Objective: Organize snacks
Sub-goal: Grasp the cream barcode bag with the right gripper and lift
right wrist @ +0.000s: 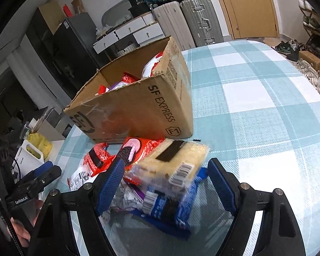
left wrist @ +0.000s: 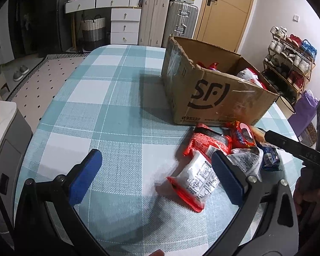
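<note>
An open cardboard box (left wrist: 211,93) with several snack packs inside stands on the checked table; it also shows in the right wrist view (right wrist: 138,108). A heap of snack packs lies in front of it. My left gripper (left wrist: 155,177) is open and empty, its right pad beside a white and red pack (left wrist: 197,180). A red pack (left wrist: 207,141) lies behind that. My right gripper (right wrist: 166,183) is open, with its pads on either side of a yellow cracker pack (right wrist: 175,160) that lies on a blue pack (right wrist: 170,211). A red cookie pack (right wrist: 136,149) lies behind.
The table (left wrist: 108,111) has a blue and white checked cloth. Suitcases (left wrist: 166,21), white drawers (left wrist: 123,24) and a door stand behind it. A shoe rack (left wrist: 288,64) is at the right. My right gripper's body (left wrist: 298,151) reaches in from the right of the left wrist view.
</note>
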A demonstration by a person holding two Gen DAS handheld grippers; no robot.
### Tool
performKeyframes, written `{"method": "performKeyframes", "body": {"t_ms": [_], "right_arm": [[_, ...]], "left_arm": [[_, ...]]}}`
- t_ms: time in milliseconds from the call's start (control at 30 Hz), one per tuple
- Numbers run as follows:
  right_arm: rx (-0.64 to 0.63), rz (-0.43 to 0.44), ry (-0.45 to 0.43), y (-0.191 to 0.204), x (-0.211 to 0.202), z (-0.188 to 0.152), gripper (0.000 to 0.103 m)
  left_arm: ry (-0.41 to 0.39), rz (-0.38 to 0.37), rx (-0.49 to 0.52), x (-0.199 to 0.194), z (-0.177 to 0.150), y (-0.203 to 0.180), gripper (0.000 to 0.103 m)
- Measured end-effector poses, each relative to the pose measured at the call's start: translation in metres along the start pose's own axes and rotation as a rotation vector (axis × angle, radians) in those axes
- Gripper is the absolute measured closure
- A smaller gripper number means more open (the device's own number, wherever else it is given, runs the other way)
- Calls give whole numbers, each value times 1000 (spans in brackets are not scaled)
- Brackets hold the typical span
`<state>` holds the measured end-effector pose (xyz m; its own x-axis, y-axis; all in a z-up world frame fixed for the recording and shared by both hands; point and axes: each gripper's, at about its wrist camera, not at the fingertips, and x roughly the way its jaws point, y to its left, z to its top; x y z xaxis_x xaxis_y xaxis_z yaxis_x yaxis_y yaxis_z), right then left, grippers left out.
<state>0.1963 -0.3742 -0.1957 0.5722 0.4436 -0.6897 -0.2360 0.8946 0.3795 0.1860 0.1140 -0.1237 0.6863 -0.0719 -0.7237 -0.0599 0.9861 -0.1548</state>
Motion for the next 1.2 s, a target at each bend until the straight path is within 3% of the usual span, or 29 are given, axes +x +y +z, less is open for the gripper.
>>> {"method": "performKeyframes", "body": {"t_ms": [333, 567, 900, 1200], "right_arm": [[17, -50, 48, -3, 26, 10, 21], [11, -79, 48, -5, 28, 10, 34], [51, -35, 32, -12, 20, 4, 45], [69, 3, 4, -14, 9, 0, 46]], "left_arm": [[17, -18, -24, 9, -1, 7, 1], [19, -17, -35, 10, -3, 11, 1], [19, -15, -40, 6, -6, 11, 1], [19, -14, -45, 1, -8, 11, 1]]}}
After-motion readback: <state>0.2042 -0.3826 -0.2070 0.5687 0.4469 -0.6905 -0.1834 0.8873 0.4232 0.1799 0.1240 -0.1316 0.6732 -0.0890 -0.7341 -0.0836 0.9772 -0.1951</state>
